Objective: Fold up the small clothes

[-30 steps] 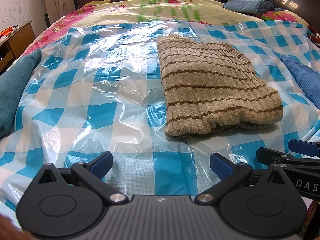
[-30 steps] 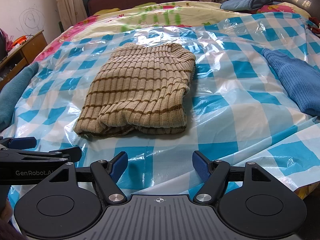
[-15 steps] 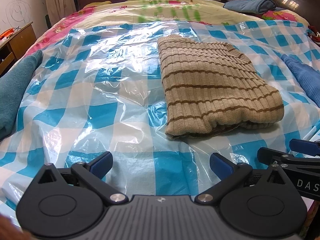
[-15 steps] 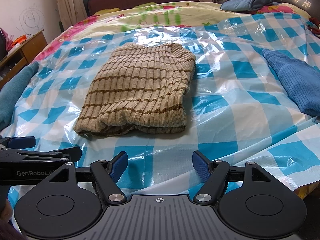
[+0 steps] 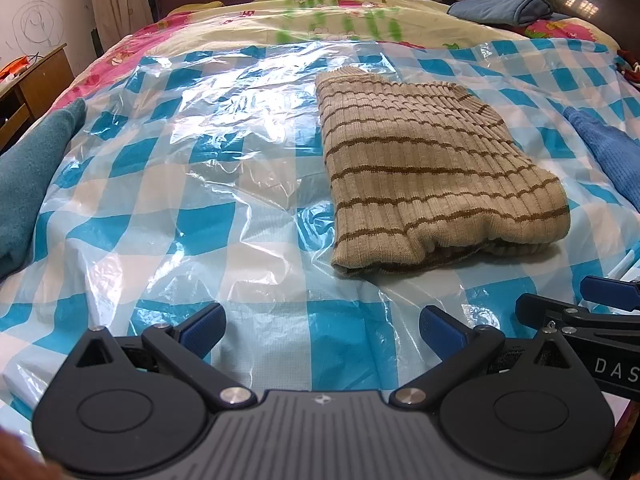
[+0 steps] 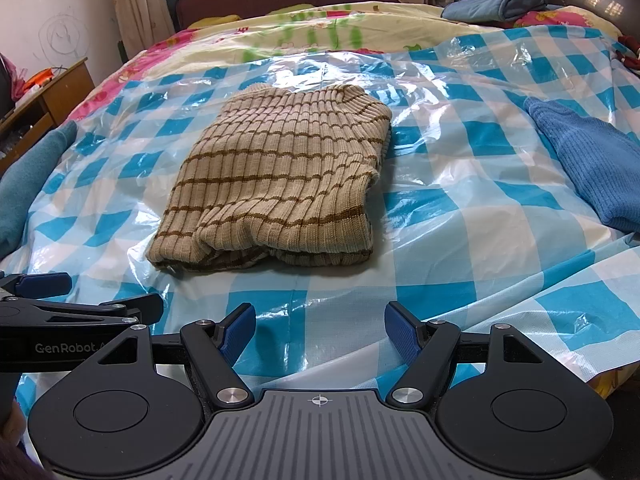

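Striped sweater — folded, long axis toward 12 o'clock; at 11 from right gripper, 1 from left gripper — both spread, empty, about equally near.

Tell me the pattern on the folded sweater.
Beige ribbed knit with thin brown stripes; the folded sweater shows best in the right wrist view.

Black left gripper, blue jaws, silver screws, ribbed grey housing, right gripper alike

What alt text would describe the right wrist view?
A folded beige striped sweater lies on a blue-checked plastic sheet over a bed. The open right gripper is near, holding nothing; a blue knit garment lies at right.
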